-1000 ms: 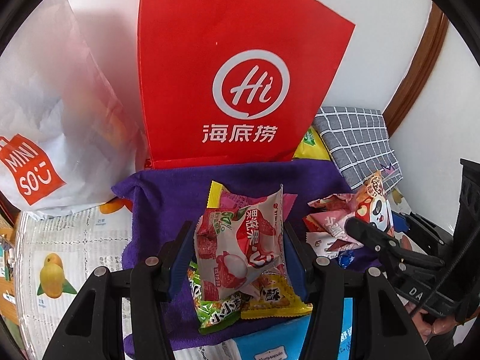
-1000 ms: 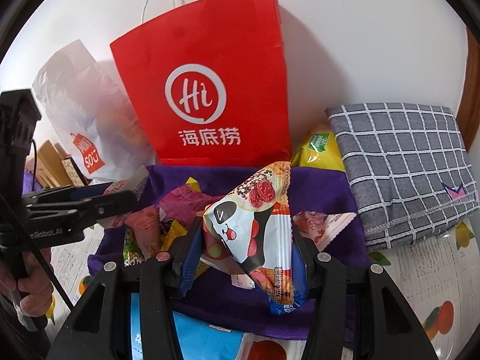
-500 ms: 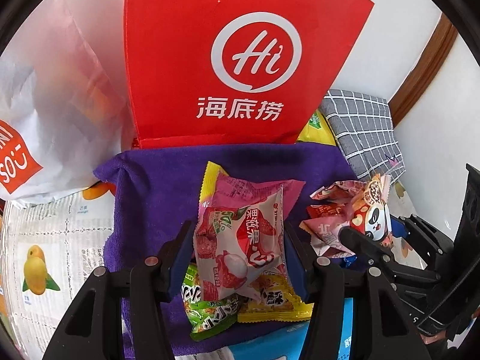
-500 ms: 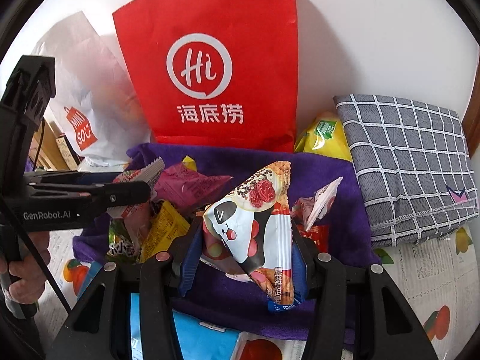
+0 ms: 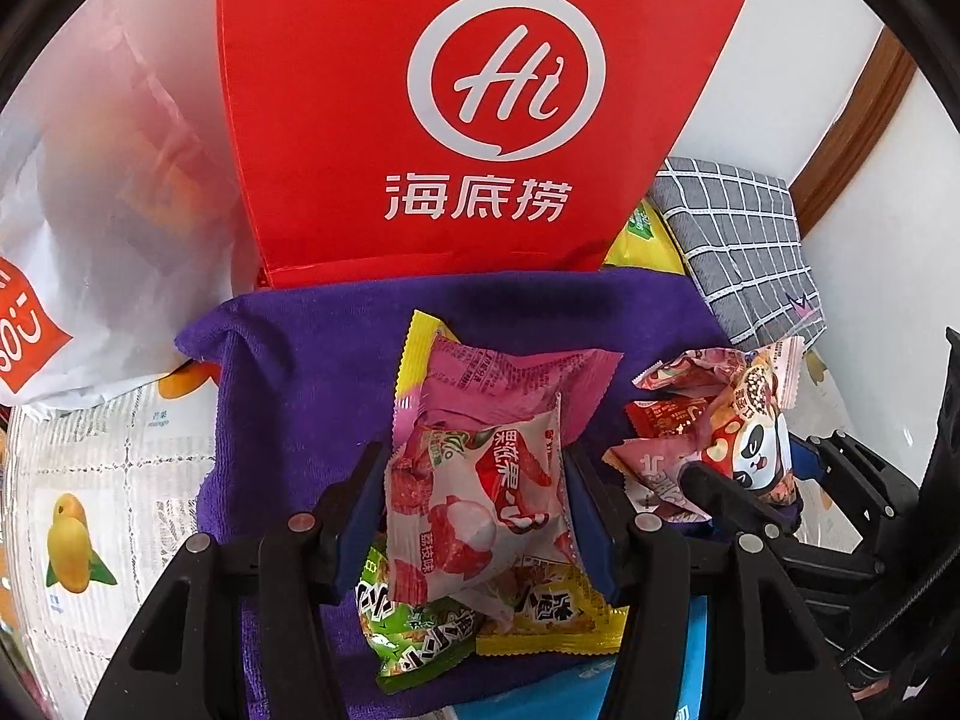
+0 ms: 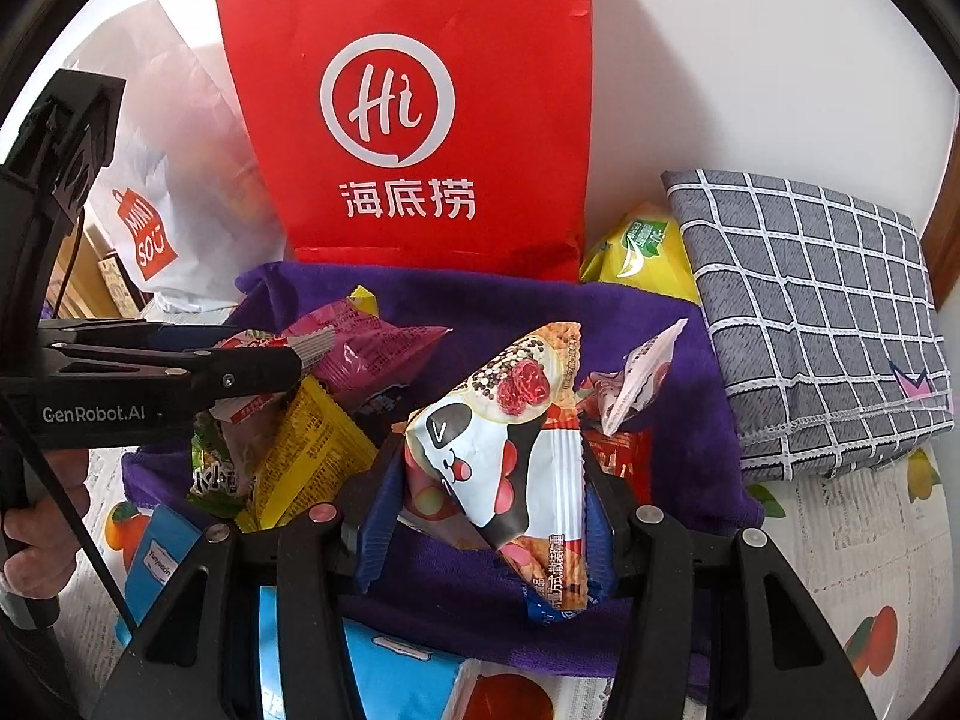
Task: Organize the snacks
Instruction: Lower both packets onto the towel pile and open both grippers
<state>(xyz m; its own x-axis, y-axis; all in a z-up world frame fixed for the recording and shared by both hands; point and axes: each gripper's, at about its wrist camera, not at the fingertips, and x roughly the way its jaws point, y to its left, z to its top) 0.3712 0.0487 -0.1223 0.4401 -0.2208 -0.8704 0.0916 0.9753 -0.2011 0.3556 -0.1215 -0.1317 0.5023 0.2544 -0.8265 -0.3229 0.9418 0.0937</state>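
While both grippers hang over a purple towel spread on the counter, each grips one snack. The left gripper is closed on a pink-and-white lychee packet, pads pressing both its sides. The right gripper clamps a panda-printed packet the same way.

A red paper bag stands upright at the far edge of the towel; its inside is not visible. A white plastic bag slumps to its left, with its contents only a blur through the film.

Loose snacks lie on the towel: a magenta packet beyond the lychee packet, a green packet and a yellow packet under it, and small red and pink wrappers beside the panda packet. A yellow-green pouch sits between the red bag and a folded grey checked cloth on the right. A blue box lies at the near edge of the towel. The counter is covered in fruit-printed paper.

The red bag reads "Hi" above three white Chinese characters. The white bag carries a red "MINISO" tag, and the left gripper's side reads "GenRobot.AI".
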